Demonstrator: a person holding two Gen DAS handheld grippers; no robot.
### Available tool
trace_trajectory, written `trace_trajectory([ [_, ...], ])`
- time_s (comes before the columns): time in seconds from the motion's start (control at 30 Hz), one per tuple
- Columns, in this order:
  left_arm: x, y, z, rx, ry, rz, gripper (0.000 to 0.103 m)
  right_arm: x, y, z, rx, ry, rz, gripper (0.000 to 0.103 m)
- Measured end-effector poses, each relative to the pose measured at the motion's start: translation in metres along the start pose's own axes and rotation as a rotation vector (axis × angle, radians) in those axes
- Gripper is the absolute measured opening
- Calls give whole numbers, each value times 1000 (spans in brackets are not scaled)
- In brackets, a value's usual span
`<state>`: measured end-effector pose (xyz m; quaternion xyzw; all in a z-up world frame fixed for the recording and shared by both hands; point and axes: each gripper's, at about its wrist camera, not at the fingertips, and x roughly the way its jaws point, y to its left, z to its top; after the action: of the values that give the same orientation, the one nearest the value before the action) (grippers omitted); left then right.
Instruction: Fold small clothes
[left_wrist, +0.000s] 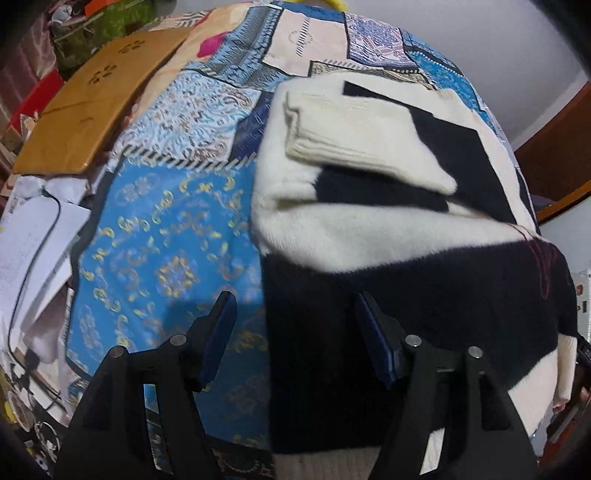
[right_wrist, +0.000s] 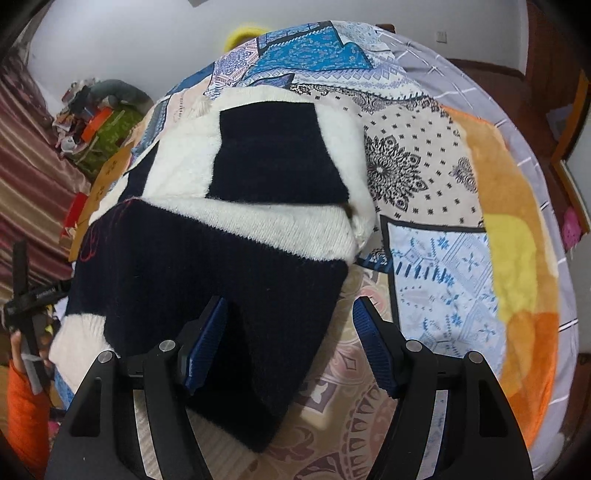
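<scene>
A patchwork bedspread (left_wrist: 177, 229) is covering the bed, showing blue, cream and black-print panels. The sweater (left_wrist: 388, 236), black and cream, is lying folded on it, one cream sleeve (left_wrist: 354, 140) resting across the top. An orange-and-yellow blanket (right_wrist: 517, 266) is lying along the bed's far side in the right view. A cardboard sheet (left_wrist: 96, 107) and white papers (left_wrist: 33, 251) are sitting beside the bed, below a striped curtain (right_wrist: 29, 184). White walls are enclosing the room. The left gripper (left_wrist: 295, 317) is hanging released, straddling the sweater's edge. The right gripper (right_wrist: 291, 321) is likewise standing released over the black hem, gripping nothing.
</scene>
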<state>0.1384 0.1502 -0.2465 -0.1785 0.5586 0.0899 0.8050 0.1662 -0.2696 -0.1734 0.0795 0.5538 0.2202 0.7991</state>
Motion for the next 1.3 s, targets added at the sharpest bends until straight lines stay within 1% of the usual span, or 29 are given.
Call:
trace_trajectory([
  [0.07,-1,-1,-2,3,-3,-6,66,2,-2,-1,17,2,23,64],
  [0.13,-2,-3,-3,6,-2,-25,61,2,-1,-2,24,2,48,58],
  [0.17,-2,-2,-4,3,0,-37,56,2,-1,-3,24,2,54,56],
  [0.2,-2,-2,-4,-1,4,-57,50,2,-1,-3,21,1,59,52],
  [0.27,-3,-3,-6,-3,4,-71,47,0,2,-4,9,-5,63,47],
  [0.33,-5,-7,-7,12,-4,-75,40,0,4,-4,0,-7,78,33],
  [0.37,-7,-9,-8,24,-7,-78,32,-1,5,-4,-2,-15,80,30],
  [0.4,-9,-13,-8,40,-14,-80,24,-1,5,-4,-3,-17,77,22],
  [0.43,-11,-14,-8,50,-20,-79,20,-1,7,-3,-10,-24,66,14],
  [0.47,-14,-17,-8,62,-27,-74,13,-2,7,-2,-15,-30,55,11],
  [0.5,-17,-20,-8,75,-38,-66,12,-2,8,-1,-22,-36,44,9],
  [0.63,-37,-22,-3,95,-124,-30,8,-7,9,4,-49,-64,13,7],
  [0.73,-50,-15,6,72,-178,-11,7,-16,6,11,-56,-100,-17,7],
  [0.83,-57,-5,17,46,-209,3,7,-24,-1,21,-52,-133,-47,7],
  [0.97,-51,1,30,38,-211,22,7,-24,-6,30,-56,-140,-68,7],
  [1.07,-37,3,36,34,-183,32,7,-14,-3,30,-68,-123,-92,7],
  [1.2,-21,3,32,34,-140,39,8,-3,-1,26,-81,-81,-100,8],
  [1.27,-17,4,29,33,-120,38,9,-3,-1,25,-81,-67,-89,9],
  [1.3,-16,4,28,33,-110,35,15,-4,-1,24,-77,-66,-88,10],
])
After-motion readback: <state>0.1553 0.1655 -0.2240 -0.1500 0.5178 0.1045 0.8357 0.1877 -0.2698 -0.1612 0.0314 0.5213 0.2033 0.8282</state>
